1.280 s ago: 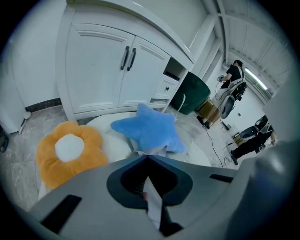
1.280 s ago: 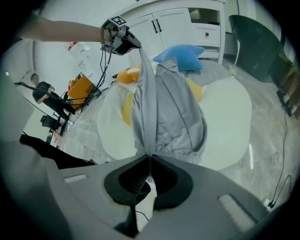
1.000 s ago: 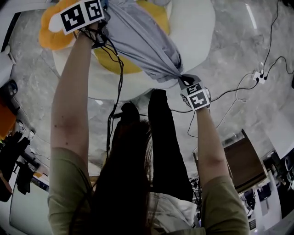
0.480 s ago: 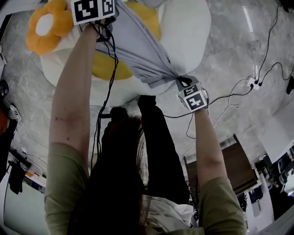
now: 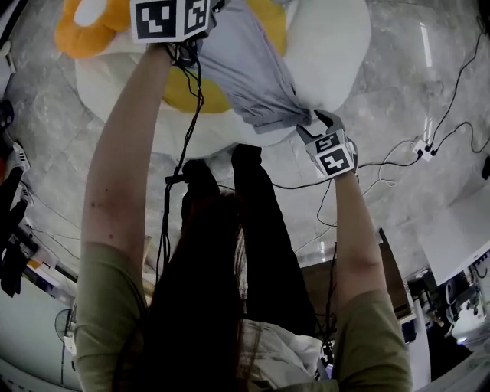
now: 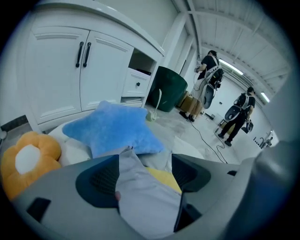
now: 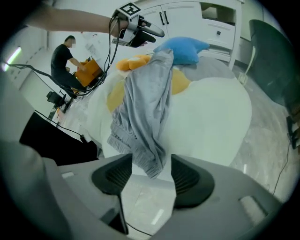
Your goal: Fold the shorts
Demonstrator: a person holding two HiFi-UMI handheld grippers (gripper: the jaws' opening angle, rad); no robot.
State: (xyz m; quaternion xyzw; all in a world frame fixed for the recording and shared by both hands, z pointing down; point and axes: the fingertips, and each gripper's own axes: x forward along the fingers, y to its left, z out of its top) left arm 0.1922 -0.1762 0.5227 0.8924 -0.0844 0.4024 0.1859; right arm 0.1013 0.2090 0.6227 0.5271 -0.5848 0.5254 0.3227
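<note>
The grey shorts [image 5: 245, 73] stretch from my left gripper [image 5: 205, 14] at the top down to my right gripper [image 5: 315, 124], draped over a white round cushion [image 5: 325, 46]. In the left gripper view the jaws [image 6: 143, 171] stand wide after just opening, and grey cloth [image 6: 145, 197] lies loose between the pads. In the right gripper view the jaws [image 7: 147, 173] have also just opened. The shorts' ribbed waistband [image 7: 140, 150] hangs between them without being pinched.
A yellow cushion [image 5: 184, 96] and an orange flower cushion [image 5: 76, 34] lie on the white cushion, with a blue star pillow [image 6: 112, 129] beyond. White cabinets [image 6: 61, 70] stand behind. Cables [image 5: 398, 153] cross the marble floor. People [image 6: 208, 79] stand far off.
Both grippers' jaws have opened and released their pinch on the shorts. The cloth end at the right gripper now hangs slack. The left gripper has shifted slightly right.
</note>
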